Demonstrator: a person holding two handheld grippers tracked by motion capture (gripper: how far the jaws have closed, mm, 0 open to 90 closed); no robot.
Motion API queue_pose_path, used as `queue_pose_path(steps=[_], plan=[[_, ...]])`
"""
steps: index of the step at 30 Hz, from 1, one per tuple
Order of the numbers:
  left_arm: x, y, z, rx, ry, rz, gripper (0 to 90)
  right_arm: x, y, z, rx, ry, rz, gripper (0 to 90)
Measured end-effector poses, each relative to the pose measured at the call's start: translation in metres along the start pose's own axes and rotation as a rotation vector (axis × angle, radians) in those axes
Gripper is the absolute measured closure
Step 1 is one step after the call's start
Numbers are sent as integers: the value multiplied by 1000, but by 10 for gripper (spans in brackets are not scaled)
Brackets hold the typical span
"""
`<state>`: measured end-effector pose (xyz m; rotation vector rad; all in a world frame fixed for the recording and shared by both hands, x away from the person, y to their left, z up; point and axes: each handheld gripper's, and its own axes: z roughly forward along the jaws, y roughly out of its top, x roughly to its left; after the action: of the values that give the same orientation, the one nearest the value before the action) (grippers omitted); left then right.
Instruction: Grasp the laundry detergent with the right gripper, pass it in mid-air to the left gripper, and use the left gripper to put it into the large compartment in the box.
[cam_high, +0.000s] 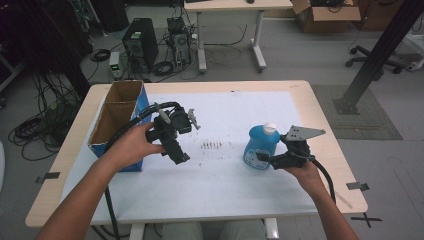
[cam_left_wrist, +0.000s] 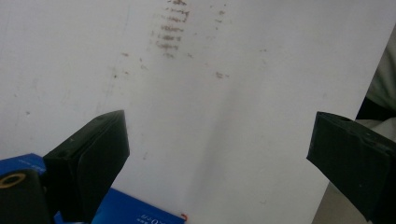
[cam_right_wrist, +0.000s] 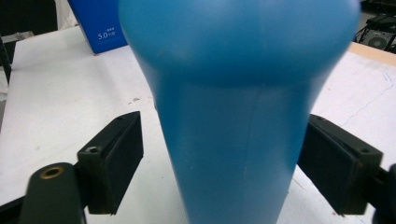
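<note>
High view: blue bottle is stood on white sheet, right of centre | right gripper is spread around bottle, one jaw close | left gripper is spread, nothing held, beside blue box

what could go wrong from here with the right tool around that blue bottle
1. The right tool straddles the blue bottle with a gap at its left jaw, so closing unevenly might tip the bottle.
2. The bottle's smooth, flaring body could slip in a low grip.
3. The left tool, open beside the blue box, could knock it.
</note>
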<state>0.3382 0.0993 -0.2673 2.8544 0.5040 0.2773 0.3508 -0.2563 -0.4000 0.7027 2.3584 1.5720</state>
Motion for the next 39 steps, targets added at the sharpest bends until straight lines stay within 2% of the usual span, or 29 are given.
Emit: queue_pose_path(steps=[19,27,39], plan=[[0,-1,0,4,3,0,58,0,0,-1,-12,9,-13,348],[1,-1,0,4,4,-7,59,0,-1,-2,-12,-7,-25,409],[1,2,-2,0,5,-2,59,8,4,-4,-2,-47,-101,448]])
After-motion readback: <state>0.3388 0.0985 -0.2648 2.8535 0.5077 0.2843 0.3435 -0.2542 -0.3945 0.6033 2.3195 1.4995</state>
